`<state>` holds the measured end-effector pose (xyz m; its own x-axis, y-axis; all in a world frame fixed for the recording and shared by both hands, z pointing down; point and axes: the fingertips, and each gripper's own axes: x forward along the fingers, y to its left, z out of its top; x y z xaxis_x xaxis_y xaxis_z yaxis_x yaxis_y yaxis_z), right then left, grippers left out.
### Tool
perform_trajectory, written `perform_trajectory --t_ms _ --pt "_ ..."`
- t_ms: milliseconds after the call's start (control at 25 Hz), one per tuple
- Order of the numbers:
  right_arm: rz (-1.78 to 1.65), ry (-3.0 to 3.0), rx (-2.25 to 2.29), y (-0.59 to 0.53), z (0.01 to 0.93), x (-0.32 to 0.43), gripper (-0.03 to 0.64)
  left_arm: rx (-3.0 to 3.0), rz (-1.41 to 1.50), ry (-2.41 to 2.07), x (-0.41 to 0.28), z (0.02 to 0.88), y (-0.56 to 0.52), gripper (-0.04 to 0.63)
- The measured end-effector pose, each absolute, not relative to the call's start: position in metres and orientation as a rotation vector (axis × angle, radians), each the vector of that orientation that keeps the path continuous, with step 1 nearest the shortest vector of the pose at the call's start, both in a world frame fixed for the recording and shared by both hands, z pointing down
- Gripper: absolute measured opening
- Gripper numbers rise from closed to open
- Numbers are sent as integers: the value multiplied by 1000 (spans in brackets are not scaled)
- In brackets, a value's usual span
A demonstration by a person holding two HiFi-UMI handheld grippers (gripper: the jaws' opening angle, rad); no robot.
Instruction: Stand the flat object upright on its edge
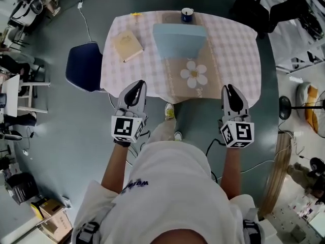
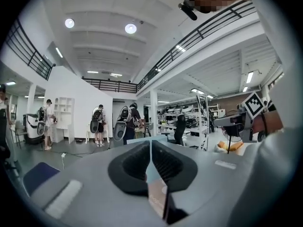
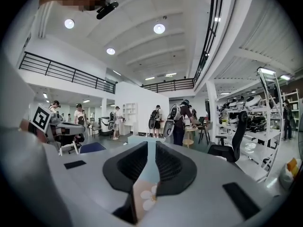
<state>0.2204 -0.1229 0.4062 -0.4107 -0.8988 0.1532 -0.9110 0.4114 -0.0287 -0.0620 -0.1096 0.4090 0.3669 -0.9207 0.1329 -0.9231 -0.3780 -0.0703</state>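
A tan flat book (image 1: pixel 127 46) lies on the checked tablecloth (image 1: pixel 233 50) at the left. A light blue flat piece (image 1: pixel 180 39) rests mid-table at the far end of a tan mat with a white daisy (image 1: pixel 194 75). My left gripper (image 1: pixel 136 85) is at the table's near left edge and my right gripper (image 1: pixel 229 89) at its near right edge. Both are shut with nothing held. In the left gripper view the jaws (image 2: pixel 150 148) meet, and the light blue piece (image 2: pixel 144 138) shows beyond them. The right gripper view shows jaws (image 3: pixel 147 148) together above the daisy (image 3: pixel 148 197).
A blue mug (image 1: pixel 187 15) stands at the table's far edge and a small yellow item (image 1: pixel 136 15) at the far left. A dark blue chair (image 1: pixel 84 66) is left of the table. Cables trail on the floor. People stand far off in the hall (image 3: pixel 177 119).
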Motion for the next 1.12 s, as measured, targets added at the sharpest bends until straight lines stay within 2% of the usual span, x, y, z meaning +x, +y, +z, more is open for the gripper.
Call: perform_trajectory --t_ms 200,520,1120 --pt "187 -2590 1671 -77 400 224 6 2560 258 -1815 -72 400 -70 3" --pt "127 -2574 1700 -25 398 227 3 2533 159 -1845 -82 389 -24 2" --pt "129 -2512 1750 21 403 244 3 2654 192 -1727 -45 391 -1 2"
